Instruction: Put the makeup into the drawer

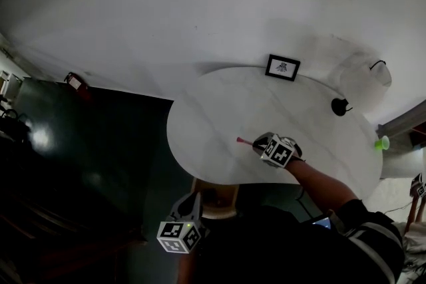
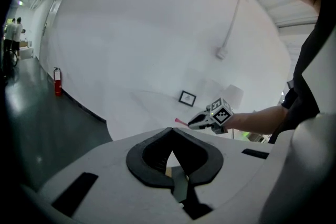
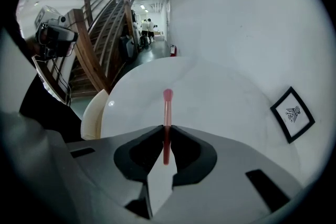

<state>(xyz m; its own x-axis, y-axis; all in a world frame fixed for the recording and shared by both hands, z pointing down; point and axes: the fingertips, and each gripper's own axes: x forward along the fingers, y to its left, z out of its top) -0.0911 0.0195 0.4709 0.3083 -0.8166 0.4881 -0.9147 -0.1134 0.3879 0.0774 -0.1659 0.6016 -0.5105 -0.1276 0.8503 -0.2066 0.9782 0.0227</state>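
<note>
Over the near half of the round white bench (image 1: 219,110), the right gripper (image 1: 258,143) is closed on a slim pink makeup brush (image 1: 243,141). In the right gripper view the handle runs straight up the line between the two jaws of the right gripper (image 3: 167,128). The dark pads pinch its lower part from either side with only the stem's own width between them. The brush (image 3: 167,107) sticks out well past the jaw tips, and its rounded pink head points away from the person. In the head view it points toward the left, out over bare bench top. Whether the head touches the surface I cannot tell.

The left gripper (image 1: 194,199) hangs well apart from the brush. It sits off the bench's near edge, beside a pale chair (image 1: 223,199) tucked under the rim. Its own view shows the left gripper (image 2: 171,132) with its jaw tips brought together and nothing caught between them. Beyond them, that view shows the right gripper (image 2: 195,122) and the brush (image 2: 180,121) over the bench.

A small black picture frame (image 1: 283,67) stands at the far edge of the bench, well away from the brush.
</note>
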